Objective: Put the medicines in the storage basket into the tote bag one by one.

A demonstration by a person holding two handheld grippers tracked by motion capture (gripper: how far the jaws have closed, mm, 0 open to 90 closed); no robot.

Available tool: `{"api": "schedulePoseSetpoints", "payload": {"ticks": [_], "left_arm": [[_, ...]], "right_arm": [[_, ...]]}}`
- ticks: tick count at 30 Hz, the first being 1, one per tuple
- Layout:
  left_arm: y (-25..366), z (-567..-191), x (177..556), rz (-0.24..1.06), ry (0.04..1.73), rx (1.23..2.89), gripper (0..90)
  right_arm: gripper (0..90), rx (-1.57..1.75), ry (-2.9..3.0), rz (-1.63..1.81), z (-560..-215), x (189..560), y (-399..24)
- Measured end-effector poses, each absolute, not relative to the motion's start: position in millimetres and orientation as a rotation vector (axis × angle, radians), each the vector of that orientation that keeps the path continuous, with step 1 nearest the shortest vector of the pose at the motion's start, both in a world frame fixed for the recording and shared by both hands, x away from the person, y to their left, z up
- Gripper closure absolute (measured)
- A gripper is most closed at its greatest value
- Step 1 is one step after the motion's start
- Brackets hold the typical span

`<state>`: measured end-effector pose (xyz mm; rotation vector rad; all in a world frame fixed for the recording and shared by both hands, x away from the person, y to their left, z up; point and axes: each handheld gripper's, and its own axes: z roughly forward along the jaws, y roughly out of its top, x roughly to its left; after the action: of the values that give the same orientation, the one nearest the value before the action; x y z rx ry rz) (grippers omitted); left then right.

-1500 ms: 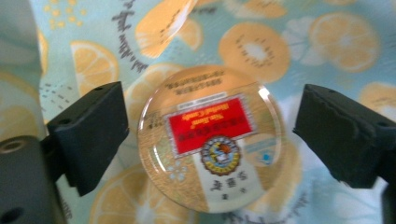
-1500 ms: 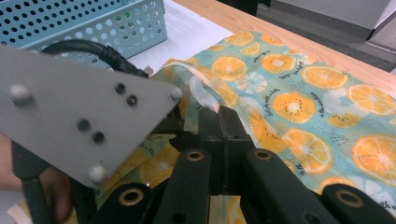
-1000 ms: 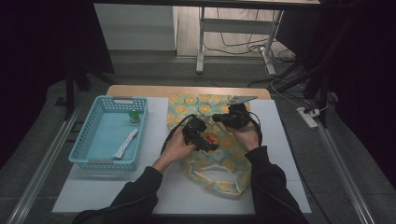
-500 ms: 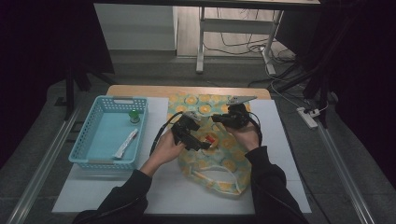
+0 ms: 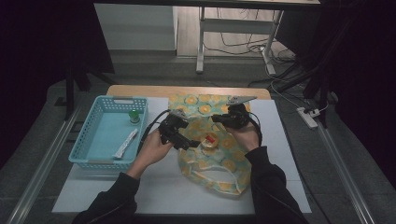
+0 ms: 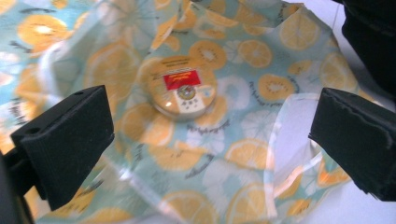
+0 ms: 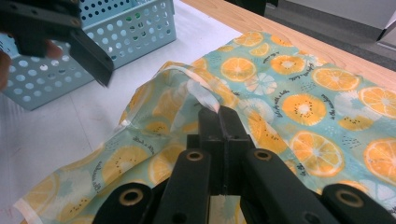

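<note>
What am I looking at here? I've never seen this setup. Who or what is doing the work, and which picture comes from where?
A person works with a hand-held two-jaw gripper in each hand. The high view looks down on the table; the other two pictures come from cameras riding on each gripper. The left gripper is open, its jaws wide apart above a small round tin lying on the orange-print bag. The right gripper is shut on the bag's edge, lifting it. To the left stands a blue basket holding a small green thing and a white packet.
</note>
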<state>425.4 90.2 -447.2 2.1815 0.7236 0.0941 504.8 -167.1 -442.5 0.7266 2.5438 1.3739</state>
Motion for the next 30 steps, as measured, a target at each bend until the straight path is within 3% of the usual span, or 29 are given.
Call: {"api": "schedulePoseSetpoints", "payload": {"ticks": [30], "left_arm": [[179,-448,400,0.200,0.948,2.104,0.0]], "right_arm": [[90.0,0.725,2.545,1.372,-444,504,-167]]}}
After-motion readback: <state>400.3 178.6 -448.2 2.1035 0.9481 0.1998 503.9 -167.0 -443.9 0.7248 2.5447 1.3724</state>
